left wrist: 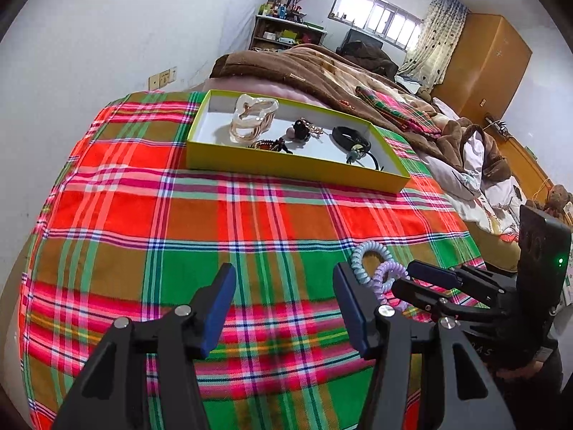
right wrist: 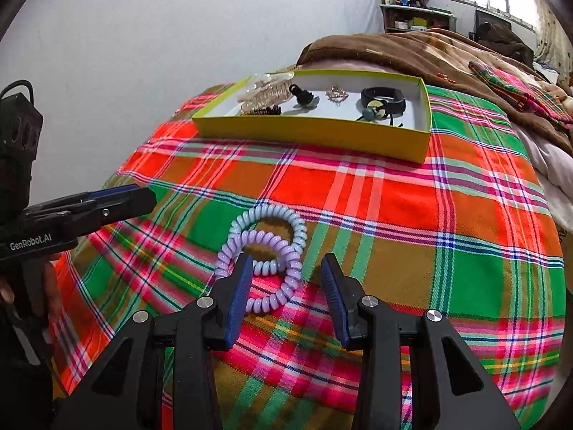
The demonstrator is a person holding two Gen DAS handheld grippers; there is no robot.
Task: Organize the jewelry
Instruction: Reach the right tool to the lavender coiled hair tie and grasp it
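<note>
Two spiral hair ties, a pale blue one (right wrist: pixel 286 216) and a lilac one (right wrist: pixel 283 292), lie overlapped on the plaid cloth (right wrist: pixel 394 215). My right gripper (right wrist: pixel 286 268) is open, its fingers astride the lilac tie's near part. The ties also show in the left wrist view (left wrist: pixel 372 254), with the right gripper (left wrist: pixel 415 279) beside them. My left gripper (left wrist: pixel 284 276) is open and empty, low over the cloth to the left of the ties. A yellow box (left wrist: pixel 286 166) farther back holds hair clips, a black band and other pieces.
The cloth covers a bed; a brown blanket (left wrist: pixel 315 68) and crumpled bedding (left wrist: pixel 472 157) lie behind and right of the box. A white wall is at the left. Shelves (left wrist: pixel 286 32) and a wooden wardrobe (left wrist: pixel 483 61) stand at the far end.
</note>
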